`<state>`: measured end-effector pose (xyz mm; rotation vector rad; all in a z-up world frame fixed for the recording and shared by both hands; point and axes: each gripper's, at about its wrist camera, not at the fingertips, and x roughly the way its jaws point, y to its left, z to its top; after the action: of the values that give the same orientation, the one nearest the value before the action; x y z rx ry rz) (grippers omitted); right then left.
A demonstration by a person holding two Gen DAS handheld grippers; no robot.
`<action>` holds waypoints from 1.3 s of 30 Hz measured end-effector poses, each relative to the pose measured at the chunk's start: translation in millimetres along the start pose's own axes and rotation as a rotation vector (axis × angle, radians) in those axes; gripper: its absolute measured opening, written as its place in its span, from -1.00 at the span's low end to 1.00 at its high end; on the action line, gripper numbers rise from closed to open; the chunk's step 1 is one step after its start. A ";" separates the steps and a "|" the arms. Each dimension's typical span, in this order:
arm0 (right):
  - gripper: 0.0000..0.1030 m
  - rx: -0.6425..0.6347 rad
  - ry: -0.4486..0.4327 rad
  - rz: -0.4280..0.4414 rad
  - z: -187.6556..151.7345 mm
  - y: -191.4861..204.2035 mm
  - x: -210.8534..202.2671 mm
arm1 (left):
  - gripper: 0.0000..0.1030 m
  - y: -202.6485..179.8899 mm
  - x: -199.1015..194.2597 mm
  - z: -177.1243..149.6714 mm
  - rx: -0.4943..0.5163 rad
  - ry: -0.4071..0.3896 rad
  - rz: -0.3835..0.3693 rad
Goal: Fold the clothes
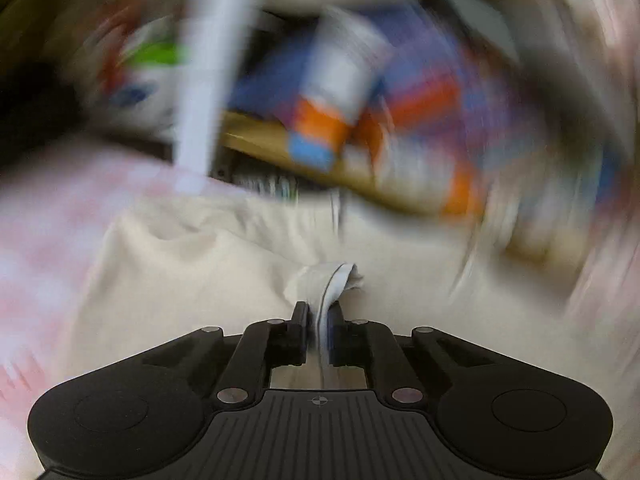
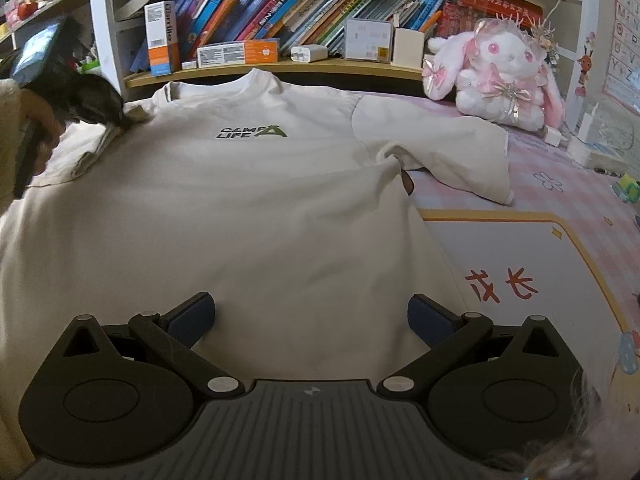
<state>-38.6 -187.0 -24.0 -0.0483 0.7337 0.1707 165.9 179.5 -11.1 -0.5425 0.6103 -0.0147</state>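
Observation:
A cream T-shirt (image 2: 248,208) with a green and black "CAMP LIFE" print lies face up on a pink checked table cover, collar toward the bookshelf. In the left wrist view my left gripper (image 1: 319,320) is shut on a bunched fold of the T-shirt (image 1: 332,280); that view is heavily blurred. The right wrist view shows the left gripper (image 2: 116,114) at the shirt's left shoulder, held by a hand (image 2: 38,120). My right gripper (image 2: 312,316) is open, low over the shirt's lower part, with nothing between its fingers. The shirt's right sleeve (image 2: 440,152) lies spread out.
A bookshelf (image 2: 280,12) with books and small boxes runs along the back edge. A pink and white plush rabbit (image 2: 496,76) sits at the back right. A white mat with red characters (image 2: 520,272) lies right of the shirt. White chargers (image 2: 580,136) and small toys sit far right.

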 end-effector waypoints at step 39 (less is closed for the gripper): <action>1.00 -0.099 -0.005 0.111 1.3 -11.8 0.9 | 0.48 -47.8 -145.2 -102.9 0.473 0.023 0.242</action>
<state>-35.0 -198.4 -23.8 -0.1015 0.7228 0.3136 -3.3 113.7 20.3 -0.0095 0.6657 0.0618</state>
